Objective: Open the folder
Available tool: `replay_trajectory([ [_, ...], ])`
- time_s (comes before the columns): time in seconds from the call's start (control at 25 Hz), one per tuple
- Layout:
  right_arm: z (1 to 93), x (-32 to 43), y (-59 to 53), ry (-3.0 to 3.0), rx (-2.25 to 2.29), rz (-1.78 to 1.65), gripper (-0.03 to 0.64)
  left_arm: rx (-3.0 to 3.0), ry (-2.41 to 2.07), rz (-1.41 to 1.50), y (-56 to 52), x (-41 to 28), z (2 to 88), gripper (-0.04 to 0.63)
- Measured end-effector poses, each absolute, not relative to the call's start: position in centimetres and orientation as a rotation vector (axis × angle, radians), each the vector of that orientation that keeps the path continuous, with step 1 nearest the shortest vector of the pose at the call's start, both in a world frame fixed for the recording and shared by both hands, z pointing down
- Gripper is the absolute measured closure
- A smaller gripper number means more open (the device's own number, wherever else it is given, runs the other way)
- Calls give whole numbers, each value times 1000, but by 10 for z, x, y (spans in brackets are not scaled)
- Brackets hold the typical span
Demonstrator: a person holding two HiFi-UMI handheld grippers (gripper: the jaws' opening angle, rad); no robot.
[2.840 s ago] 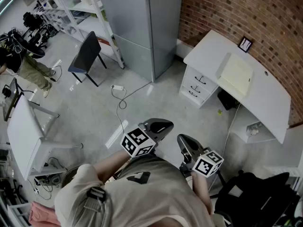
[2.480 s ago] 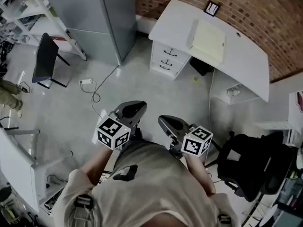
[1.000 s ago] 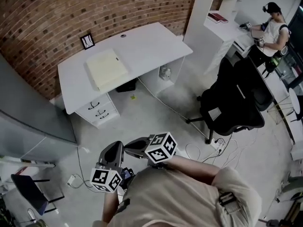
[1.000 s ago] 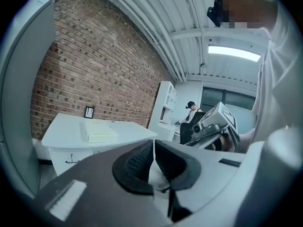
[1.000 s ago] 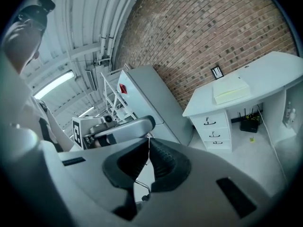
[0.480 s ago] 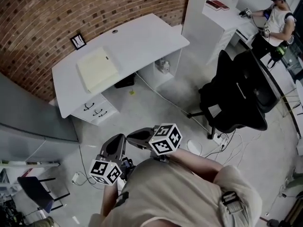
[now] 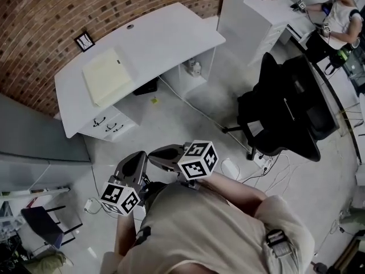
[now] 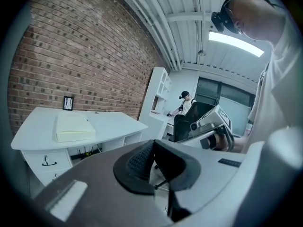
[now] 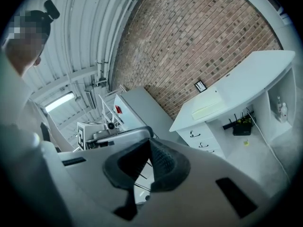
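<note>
From above, the pale yellow flat folder (image 7: 107,76) lies shut on the white curved desk (image 7: 165,36), well apart from the left gripper (image 7: 136,160) and right gripper (image 7: 159,153) held close to the person. The left gripper view shows its jaws together and empty. The right gripper view shows the same, so I'd walk up squarely, then part the jaws at the cover's free edge.

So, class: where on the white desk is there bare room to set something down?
The desk is bare from the folder across to its rounded right end. Tightest spot: between the folder and the picture frame by the brick wall.
</note>
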State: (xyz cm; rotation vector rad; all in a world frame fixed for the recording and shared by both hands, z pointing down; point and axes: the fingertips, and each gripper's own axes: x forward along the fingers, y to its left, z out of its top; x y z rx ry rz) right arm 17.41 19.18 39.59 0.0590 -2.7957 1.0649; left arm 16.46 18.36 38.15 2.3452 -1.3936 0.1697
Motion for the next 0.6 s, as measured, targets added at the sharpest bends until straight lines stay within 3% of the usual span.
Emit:
replay_trajectory([
  [0.36,390,187,177,-2842,-55,1094,614,2317,-1219,47,164,173,382,591],
  [0.6,394,164,151,-2817,63,1087,613,2134,-1384,-168,144,62,379,591],
])
